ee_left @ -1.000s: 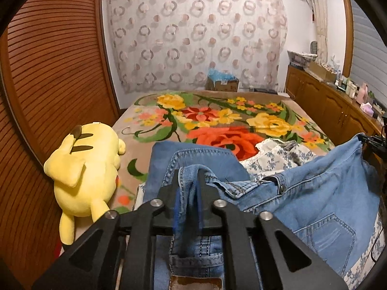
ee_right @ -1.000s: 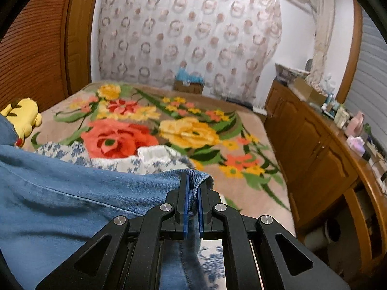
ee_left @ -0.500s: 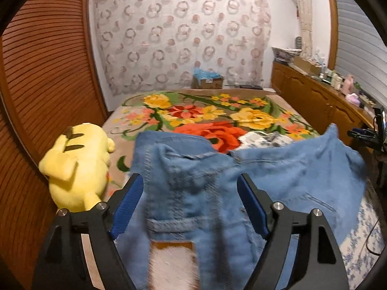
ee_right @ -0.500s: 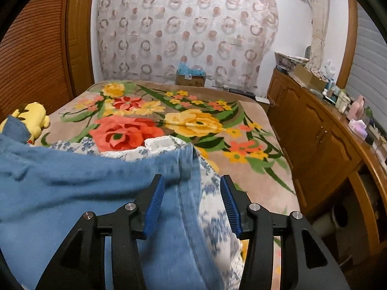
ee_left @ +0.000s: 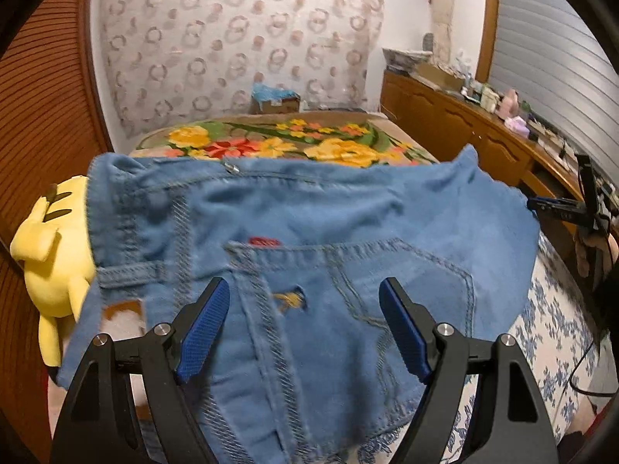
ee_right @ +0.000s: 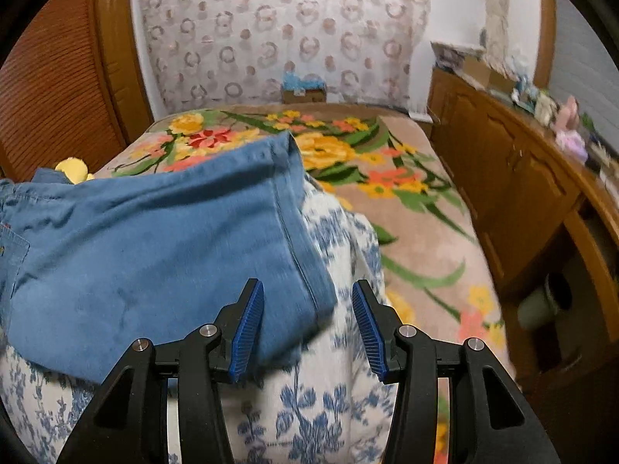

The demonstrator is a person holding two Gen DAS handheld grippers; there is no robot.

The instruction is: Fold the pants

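Jeans [ee_left: 309,232]: blue denim, lying folded on a blue-and-white floral cloth [ee_left: 557,332] at the near end of the bed. In the left wrist view they fill the centre of the frame, waistband toward the upper left, a back pocket with a small red tab at centre, a torn spot with yellowish threads just below it. In the right wrist view the jeans [ee_right: 154,239] take up the left half, a hemmed corner reaching down to lower centre.

Left gripper [ee_left: 303,324]: bottom centre of its view, blue pads spread wide, nothing pinched. Denim shows in the gap between the pads but neither one presses on it. The jaws have just been opening.

Right gripper [ee_right: 307,326]: bottom centre of its view, jaws parted to a middling gap, nothing clamped. The hemmed denim corner sits between the pads, near the left pad; floral cloth [ee_right: 309,406] shows below. These jaws too have just been opening.

Blanket [ee_right: 418,208]: tan with large yellow, red and green flowers, covering the far part of the bed.

Plush [ee_left: 50,255]: yellow, at the left edge, beside the waistband.

Curtain [ee_left: 232,46]: pale, ring pattern, upper centre.

Cabinet [ee_right: 514,193]: wooden, along the right, clutter on top.

Slatted wooden door [ee_left: 38,108]: upper left.
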